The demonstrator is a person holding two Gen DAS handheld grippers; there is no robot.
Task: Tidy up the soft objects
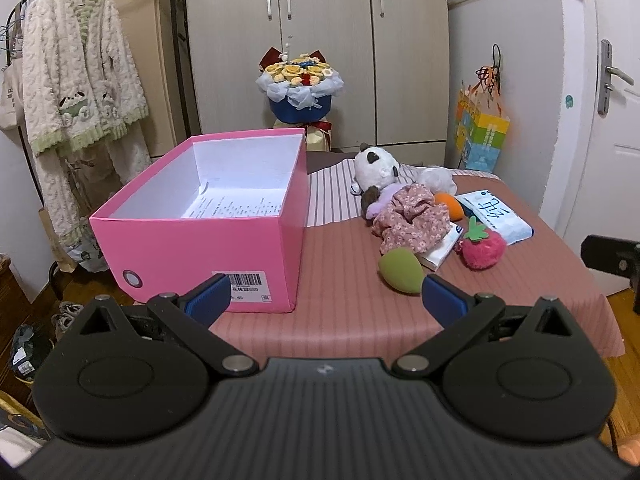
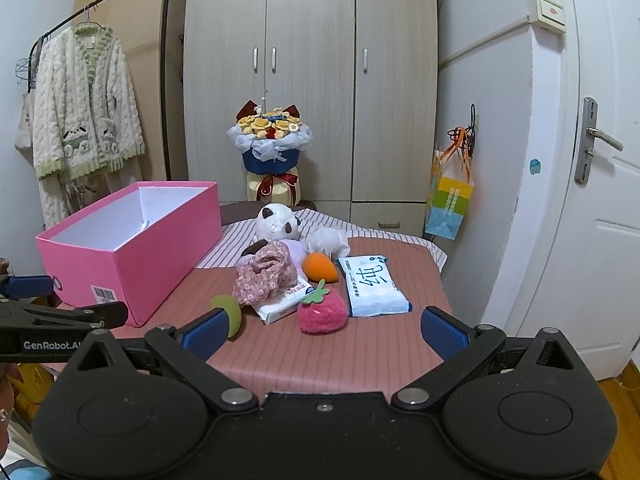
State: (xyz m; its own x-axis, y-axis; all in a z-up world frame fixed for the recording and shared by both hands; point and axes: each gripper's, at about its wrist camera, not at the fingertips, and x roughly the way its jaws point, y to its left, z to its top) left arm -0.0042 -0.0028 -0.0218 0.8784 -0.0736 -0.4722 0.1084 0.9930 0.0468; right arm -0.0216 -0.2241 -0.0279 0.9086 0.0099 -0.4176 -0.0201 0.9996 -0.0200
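Note:
An open pink box point(image 1: 192, 256) point(image 2: 132, 256) with a white inside stands on the left of the table. To its right lie a panda plush point(image 1: 376, 168) point(image 2: 276, 222), a floral cloth point(image 1: 412, 220) point(image 2: 264, 274), an orange sponge point(image 2: 319, 266), a green sponge point(image 1: 400, 270) point(image 2: 230, 312), a pink strawberry plush point(image 1: 482, 248) point(image 2: 322, 312) and two tissue packs point(image 2: 372, 286) point(image 2: 284, 302). My left gripper point(image 1: 326, 296) is open near the table's front edge, holding nothing. My right gripper point(image 2: 322, 330) is open too, just short of the strawberry plush.
The table point(image 1: 344, 312) has a striped pink cloth. Behind it stand a flower bouquet point(image 1: 300, 88) and a wardrobe point(image 1: 320, 20). A fleece robe point(image 1: 80, 80) hangs on a rack at the left. A colourful bag point(image 1: 480, 136) hangs beside the door point(image 2: 600, 200) at the right.

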